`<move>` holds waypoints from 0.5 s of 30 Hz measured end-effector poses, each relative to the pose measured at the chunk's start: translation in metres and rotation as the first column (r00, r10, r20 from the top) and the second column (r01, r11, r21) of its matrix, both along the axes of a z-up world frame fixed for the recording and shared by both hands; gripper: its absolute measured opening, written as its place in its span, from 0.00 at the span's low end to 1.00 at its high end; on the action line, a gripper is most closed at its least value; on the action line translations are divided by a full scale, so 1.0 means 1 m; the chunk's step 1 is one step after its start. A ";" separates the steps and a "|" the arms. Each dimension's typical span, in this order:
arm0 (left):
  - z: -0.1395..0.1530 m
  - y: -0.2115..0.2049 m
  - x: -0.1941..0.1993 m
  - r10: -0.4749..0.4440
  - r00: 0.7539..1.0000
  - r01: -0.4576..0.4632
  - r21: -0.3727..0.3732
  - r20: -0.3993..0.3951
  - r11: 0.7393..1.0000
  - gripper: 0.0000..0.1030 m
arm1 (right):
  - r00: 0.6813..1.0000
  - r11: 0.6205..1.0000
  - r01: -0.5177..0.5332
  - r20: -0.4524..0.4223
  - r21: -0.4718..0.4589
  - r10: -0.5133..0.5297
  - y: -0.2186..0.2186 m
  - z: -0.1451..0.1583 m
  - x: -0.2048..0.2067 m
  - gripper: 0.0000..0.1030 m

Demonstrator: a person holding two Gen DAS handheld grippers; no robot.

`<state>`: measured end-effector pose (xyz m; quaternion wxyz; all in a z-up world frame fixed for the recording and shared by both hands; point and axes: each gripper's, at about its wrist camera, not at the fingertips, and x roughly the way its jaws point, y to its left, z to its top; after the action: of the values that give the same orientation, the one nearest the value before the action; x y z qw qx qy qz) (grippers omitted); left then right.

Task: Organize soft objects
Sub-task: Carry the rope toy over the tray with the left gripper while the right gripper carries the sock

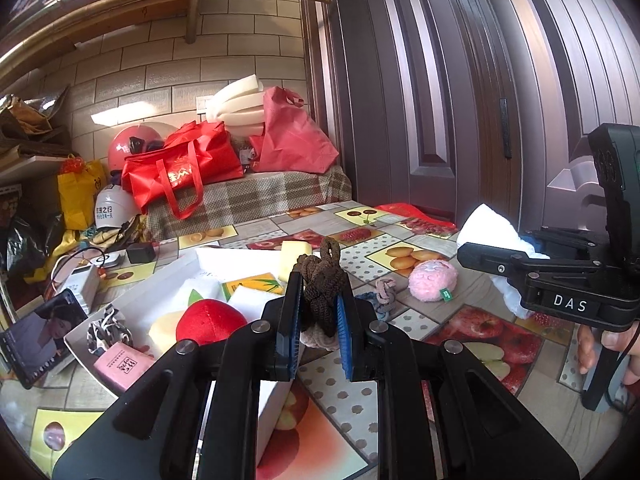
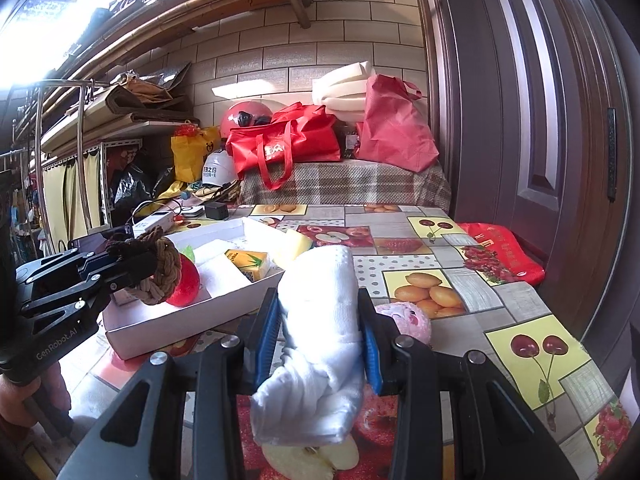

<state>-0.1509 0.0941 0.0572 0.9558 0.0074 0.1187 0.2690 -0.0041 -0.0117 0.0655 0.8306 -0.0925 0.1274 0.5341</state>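
My left gripper (image 1: 319, 312) is shut on a brown braided rope knot (image 1: 322, 280) and holds it above the near edge of the white box (image 1: 276, 396). In the right wrist view the left gripper (image 2: 132, 270) and the knot (image 2: 160, 272) hang over the box (image 2: 192, 320). My right gripper (image 2: 320, 320) is shut on a rolled white towel (image 2: 320, 320), held above the table; it also shows in the left wrist view (image 1: 486, 224). The box holds a red plush apple (image 1: 210, 322), a yellow packet (image 1: 252, 284) and a pink packet (image 1: 122, 368).
A pink plush ball (image 1: 432, 280) and a grey-pink knotted tie (image 1: 384, 290) lie on the fruit-print tablecloth (image 1: 400, 256). A phone (image 1: 38, 336) stands at the left. Red bags (image 1: 184, 168) and helmets sit behind the table. A door (image 1: 460, 80) is at the right.
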 end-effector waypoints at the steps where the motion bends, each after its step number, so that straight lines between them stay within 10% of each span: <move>1: 0.000 0.003 -0.005 0.011 1.000 -0.011 -0.002 0.004 1.000 0.14 | 1.000 1.000 -0.007 0.002 0.001 0.007 0.002 0.000 -0.003 0.35; 15: -0.004 0.048 -0.048 0.127 0.991 -0.124 -0.073 0.042 0.990 0.14 | 0.997 0.996 -0.078 -0.028 -0.034 0.077 0.037 -0.007 -0.026 0.35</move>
<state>-0.1988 0.1418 0.0536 0.9391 -0.0401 0.1059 0.3244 -0.0297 0.0257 0.0587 0.8059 -0.1048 0.1439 0.5647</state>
